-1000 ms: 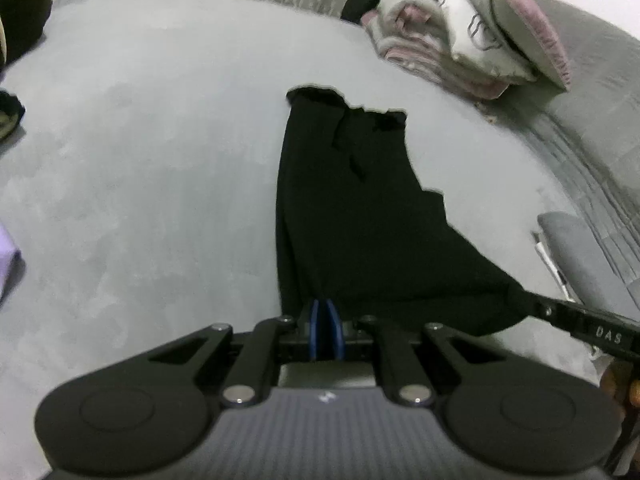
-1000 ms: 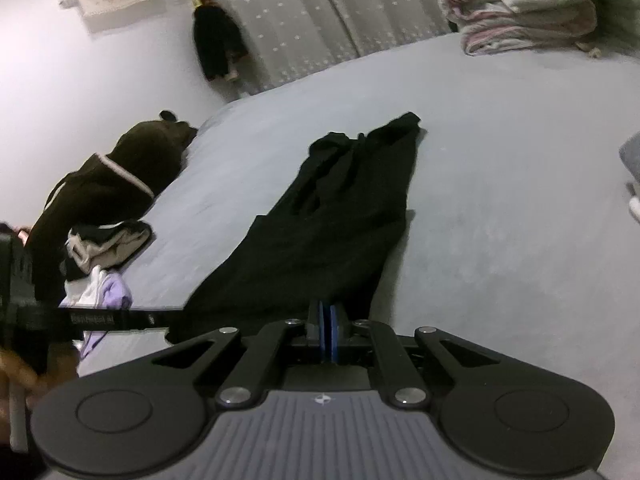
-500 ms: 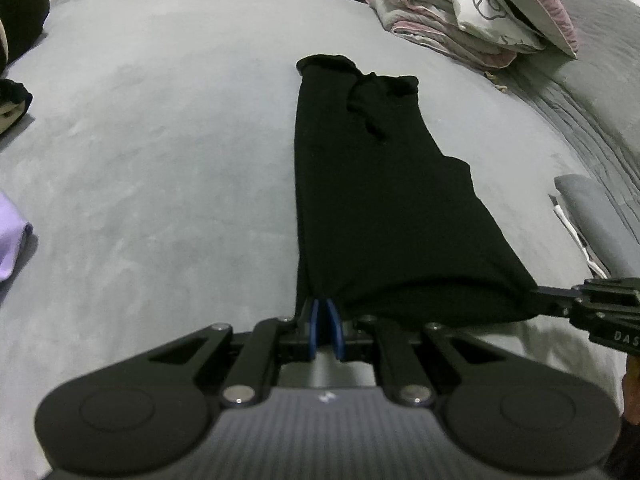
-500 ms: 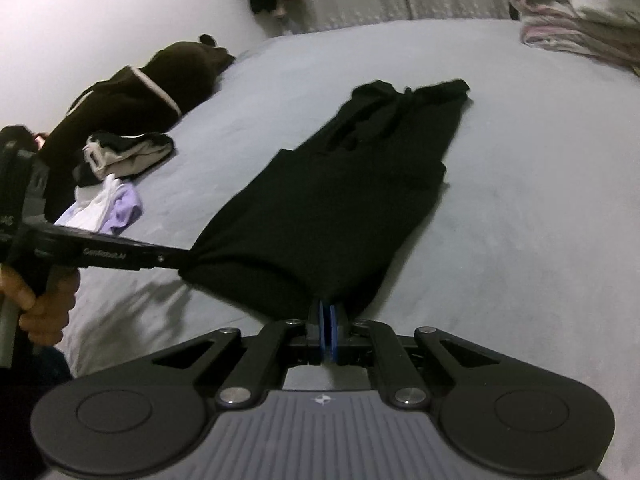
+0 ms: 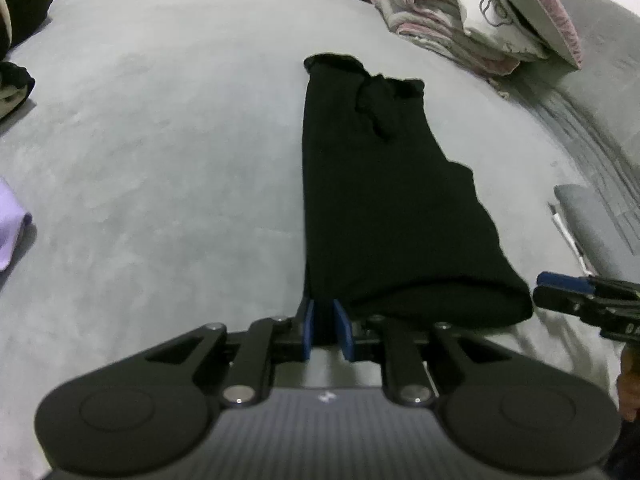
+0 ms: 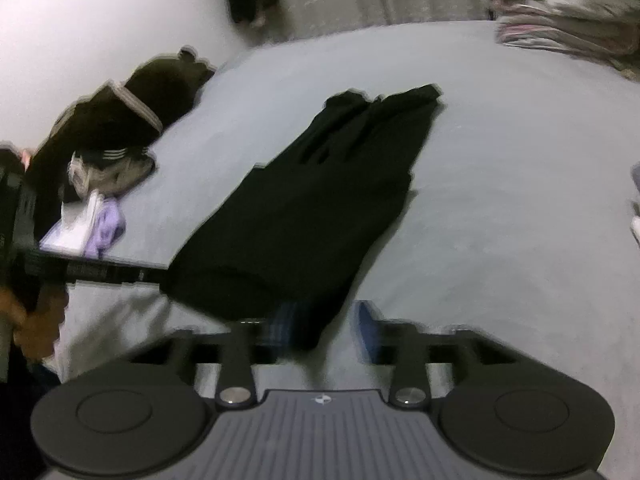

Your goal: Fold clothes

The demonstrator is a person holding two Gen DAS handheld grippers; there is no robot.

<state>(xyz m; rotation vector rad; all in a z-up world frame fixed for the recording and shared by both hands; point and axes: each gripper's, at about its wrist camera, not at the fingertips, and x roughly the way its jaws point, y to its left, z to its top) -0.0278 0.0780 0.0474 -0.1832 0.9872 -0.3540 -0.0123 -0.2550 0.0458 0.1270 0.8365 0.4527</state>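
A long black garment lies flat and lengthwise on the grey bed, its far end bunched. My left gripper sits at the garment's near left corner. Its blue pads stand slightly apart, and the cloth's edge lies in the narrow gap. My right gripper is open wide at the near right corner, with the garment hem lying loose between its blurred fingers. In the left wrist view the right gripper is just off the corner, not touching the cloth.
Folded blankets and pillows are piled at the far right of the bed. A dark brown garment and a heap of light and purple clothes lie on the left. A grey item sits at the right edge. A hand holds the left gripper's handle.
The garment's near edge came down flat onto the bed. My right gripper opened wide and let go of its corner. My left gripper's pads parted a little.
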